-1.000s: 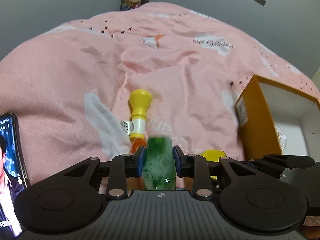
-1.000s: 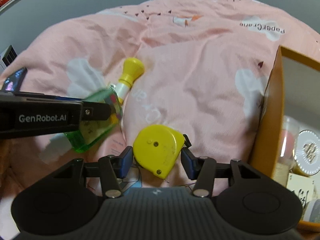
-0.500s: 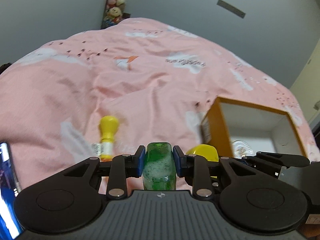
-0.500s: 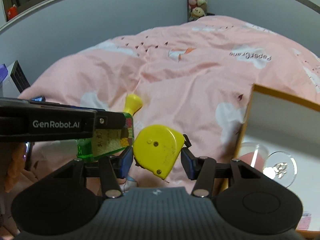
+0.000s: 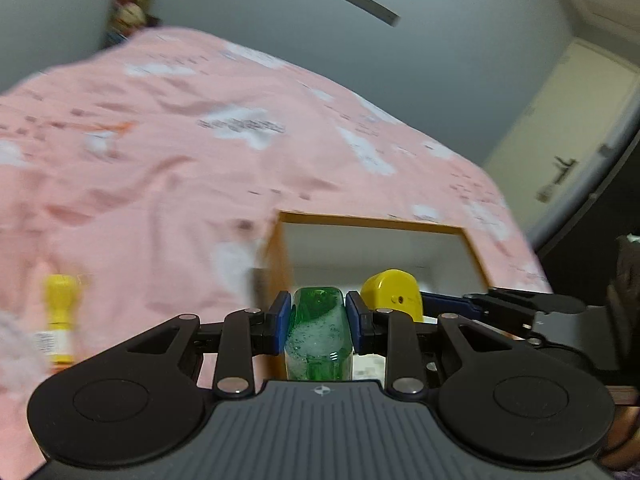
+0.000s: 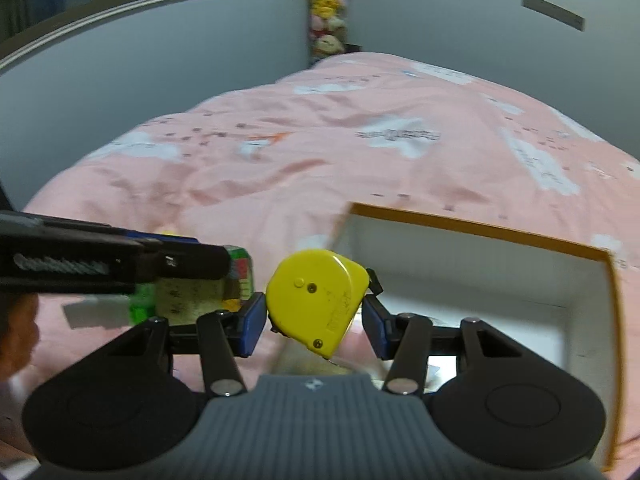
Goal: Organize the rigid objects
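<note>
Mid-transfer: left claw [image 5: 317, 322] clenched on green bottle [image 5: 318, 328], right claw [image 6: 314, 316] grasping yellow tape measure [image 6: 316, 300]; orange box [image 6: 480, 226] just ahead, neither dropped yet. Yellow-capped bottle [image 5: 60, 316] left of left claw, on bed, remaining.

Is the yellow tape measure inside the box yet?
Not yet. The right gripper holds the tape measure above the box's near edge.

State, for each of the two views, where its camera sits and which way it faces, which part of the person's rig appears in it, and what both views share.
Left wrist: sits on the left tool, facing forward and down over the green bottle it grips; the right tool shows at right.
Right wrist: sits on the right tool, gripping the yellow tape measure; the left tool enters from the left.
Shared: pink bedspread, orange box, both held objects.
</note>
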{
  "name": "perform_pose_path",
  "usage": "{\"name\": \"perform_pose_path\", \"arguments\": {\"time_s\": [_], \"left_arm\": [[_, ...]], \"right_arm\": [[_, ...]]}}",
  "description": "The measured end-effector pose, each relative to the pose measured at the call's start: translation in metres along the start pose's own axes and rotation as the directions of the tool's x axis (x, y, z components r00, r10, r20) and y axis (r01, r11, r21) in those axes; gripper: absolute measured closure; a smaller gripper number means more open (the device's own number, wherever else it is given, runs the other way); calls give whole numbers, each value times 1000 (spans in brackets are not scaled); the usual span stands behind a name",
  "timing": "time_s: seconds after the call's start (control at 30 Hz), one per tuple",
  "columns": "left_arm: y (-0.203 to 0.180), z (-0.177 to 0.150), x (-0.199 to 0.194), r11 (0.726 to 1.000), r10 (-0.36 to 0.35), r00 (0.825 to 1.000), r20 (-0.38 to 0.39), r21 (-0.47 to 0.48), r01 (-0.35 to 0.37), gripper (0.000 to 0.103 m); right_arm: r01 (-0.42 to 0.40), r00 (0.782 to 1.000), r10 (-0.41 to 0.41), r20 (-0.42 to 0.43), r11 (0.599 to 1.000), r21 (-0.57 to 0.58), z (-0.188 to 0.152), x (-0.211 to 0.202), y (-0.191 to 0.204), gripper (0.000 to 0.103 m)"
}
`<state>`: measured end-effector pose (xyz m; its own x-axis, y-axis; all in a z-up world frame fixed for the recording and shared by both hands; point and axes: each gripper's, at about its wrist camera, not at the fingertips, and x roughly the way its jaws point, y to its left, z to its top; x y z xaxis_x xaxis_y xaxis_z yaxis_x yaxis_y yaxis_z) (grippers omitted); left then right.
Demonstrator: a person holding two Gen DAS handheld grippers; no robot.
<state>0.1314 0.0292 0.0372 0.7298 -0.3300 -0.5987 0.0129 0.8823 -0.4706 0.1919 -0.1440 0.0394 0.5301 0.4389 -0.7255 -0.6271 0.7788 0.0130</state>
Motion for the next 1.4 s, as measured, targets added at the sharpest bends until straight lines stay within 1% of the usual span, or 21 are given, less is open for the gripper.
{"name": "perform_pose_path", "arguments": {"time_s": [0.07, 0.1, 0.13, 0.2, 0.27, 0.37, 0.43, 0.53, 0.63, 0.7, 0.77, 0.83, 0.9, 0.93, 1.0, 1.07, 1.17, 1.3, 1.33, 1.37, 1.4], "left_arm": [[-7, 7, 15, 999, -36, 999, -33, 9, 36, 70], [-12, 10, 24, 998, -51, 997, -51, 18, 52, 80], [-17, 12, 31, 997, -65, 996, -55, 26, 66, 102], [-26, 17, 42, 994, -103, 994, -49, 25, 104, 103], [-34, 23, 56, 992, -121, 991, -54, 19, 122, 103], [-40, 25, 67, 991, -123, 989, -82, 35, 126, 103], [-40, 24, 69, 986, -137, 982, -133, 75, 147, 103], [-40, 17, 77, 982, -112, 970, -214, 128, 141, 100], [-42, 2, 88, 973, -84, 950, -300, 182, 143, 96], [-41, -5, 95, 975, -73, 945, -320, 178, 136, 89], [-39, -8, 103, 978, -81, 935, -345, 156, 142, 85], [-40, -11, 109, 978, -98, 922, -374, 134, 159, 76], [-46, -15, 114, 970, -113, 908, -402, 151, 188, 57], [-48, -16, 118, 966, -115, 903, -414, 165, 198, 54], [-52, -20, 124, 962, -101, 898, -428, 186, 198, 54], [-56, -24, 131, 959, -73, 897, -436, 218, 184, 54], [-64, -30, 141, 946, -18, 901, -434, 284, 155, 54], [-74, -34, 152, 935, 31, 898, -438, 330, 128, 54], [-77, -34, 156, 932, 44, 898, -437, 342, 120, 56], [-78, -35, 159, 929, 60, 899, -434, 354, 109, 62], [-80, -35, 160, 925, 70, 900, -429, 366, 103, 63]], "right_arm": [[34, 999, -34, -16, 999, 13, 0, -2, -17, 51], [56, 998, -56, -27, 998, 25, -1, -2, -27, 51], [73, 997, -72, -34, 997, 31, -2, -3, -35, 51], [99, 994, -96, -52, 994, 41, -6, -3, -51, 51], [121, 990, -117, -74, 991, 57, -10, -2, -67, 51], [151, 984, -142, -109, 986, 74, -18, 5, -86, 51], [153, 982, -142, -122, 985, 85, -23, 8, -94, 51], [132, 983, -116, -140, 986, 104, -32, 14, -102, 51], [129, 981, -110, -161, 985, 112, -40, 22, -107, 51], [130, 978, -110, -175, 985, 112, -44, 27, -111, 51], [135, 975, -111, -193, 984, 115, -47, 32, -115, 51], [143, 970, -118, -212, 984, 104, -47, 39, -118, 51], [157, 963, -135, -234, 984, 80, -48, 44, -120, 51], [163, 959, -143, -246, 985, 63, -48, 47, -121, 51], [175, 952, -159, -262, 984, 38, -49, 51, -123, 51], [174, 949, -161, -272, 984, 25, -50, 53, -124, 51], [167, 946, -156, -285, 986, 14, -52, 54, -126, 51], [161, 944, -153, -294, 987, 4, -54, 54, -129, 51], [159, 944, -151, -295, 987, 4, -55, 55, -129, 51], [158, 944, -150, -295, 988, 2, -55, 55, -130, 51], [155, 944, -148, -294, 988, 0, -56, 55, -130, 51]]}}
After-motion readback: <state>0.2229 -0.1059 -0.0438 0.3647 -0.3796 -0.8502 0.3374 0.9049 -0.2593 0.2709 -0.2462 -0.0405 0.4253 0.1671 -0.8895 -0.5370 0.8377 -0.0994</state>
